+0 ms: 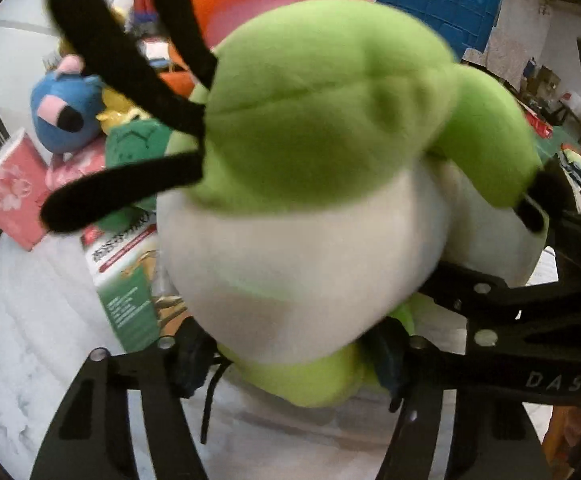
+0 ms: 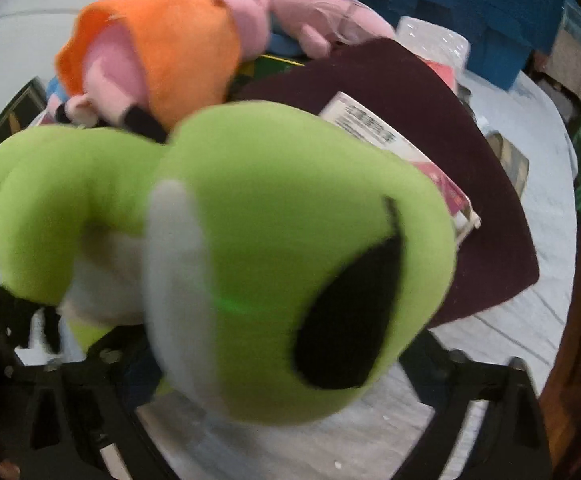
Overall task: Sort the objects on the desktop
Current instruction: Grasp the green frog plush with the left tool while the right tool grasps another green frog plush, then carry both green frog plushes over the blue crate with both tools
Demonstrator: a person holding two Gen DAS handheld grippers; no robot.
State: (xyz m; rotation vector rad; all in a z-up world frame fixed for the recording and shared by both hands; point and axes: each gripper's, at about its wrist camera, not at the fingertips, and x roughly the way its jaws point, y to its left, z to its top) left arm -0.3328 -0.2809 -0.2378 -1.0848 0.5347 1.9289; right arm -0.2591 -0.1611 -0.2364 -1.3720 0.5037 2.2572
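While both grippers crowd green plush (image 1: 322,128), left gripper (image 1: 290,356) pinches its lower body; right gripper (image 2: 274,364) straddles head, grip unclear.

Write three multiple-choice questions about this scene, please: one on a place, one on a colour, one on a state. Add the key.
1. In the right wrist view, where does the printed box lie?
A. on the maroon cloth
B. inside a blue crate
C. on the floor

2. What colour is the belly of the green plush toy?
A. yellow
B. white
C. red

3. In what state are the left tongs?
A. open over bare table
B. closed on a pink box
C. closed on the green plush toy's lower part

Key: 1 A, the cloth shows all around the box. 2 B, the left wrist view shows a white front under the green head. 3 C, both pads press the green lower part.
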